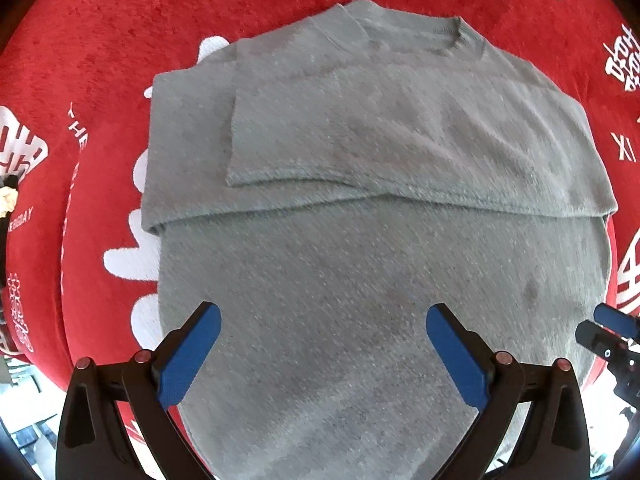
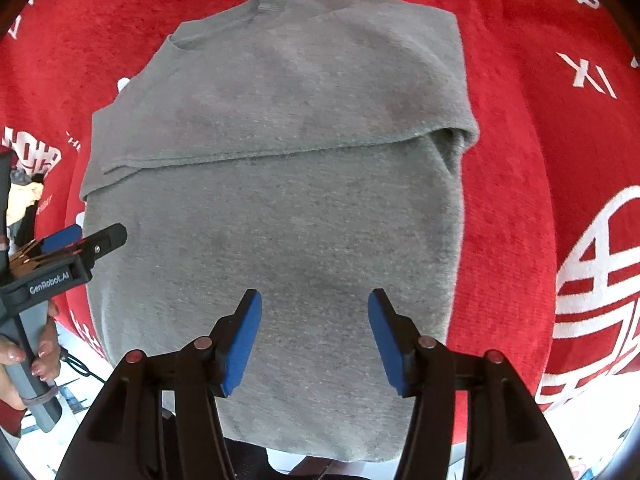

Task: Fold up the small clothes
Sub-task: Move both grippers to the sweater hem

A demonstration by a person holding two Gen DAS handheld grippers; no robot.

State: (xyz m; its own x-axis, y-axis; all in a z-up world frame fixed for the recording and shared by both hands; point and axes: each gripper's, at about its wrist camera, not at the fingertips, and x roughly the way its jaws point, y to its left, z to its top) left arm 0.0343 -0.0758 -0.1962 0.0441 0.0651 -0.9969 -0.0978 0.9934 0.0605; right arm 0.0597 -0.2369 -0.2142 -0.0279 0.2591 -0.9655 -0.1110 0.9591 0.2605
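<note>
Left gripper [image 1: 323, 354] is hanging nearest the lens at 6 o'clock, blue pads standing wide, nothing between them, pointing down over the shirt's [image 1: 360, 240] lower body. Right gripper [image 2: 315, 340] is sitting likewise at 6 o'clock in its own view, jaws about half spread and empty; the pads are not pressing the cloth.

The grey shirt is lying flat on a red cloth [image 1: 100, 60] with white lettering, which is covering the worktop. Collar [image 1: 420, 36] is sitting toward 12 o'clock. Both sleeves are lying folded across the chest, making a band whose lower edge is running from 9 to 3 o'clock across the middle.

Step in hand, as I judge it: taking the hem for the bottom-to-top fold. To do it well, each gripper should be pinching a hem corner through both layers, lifting evenly, and carrying the hem up to the collar without dragging the sleeve band askew.

View differences: the left wrist view is showing the overlapped sleeve cuff at 10 o'clock and the right gripper's tip at 3 o'clock. The right wrist view is showing the hem edge at 6 o'clock, the bunched sleeve fold at 2 o'clock, and a hand [image 2: 24, 364] gripping the left gripper's handle at 8 o'clock.
</note>
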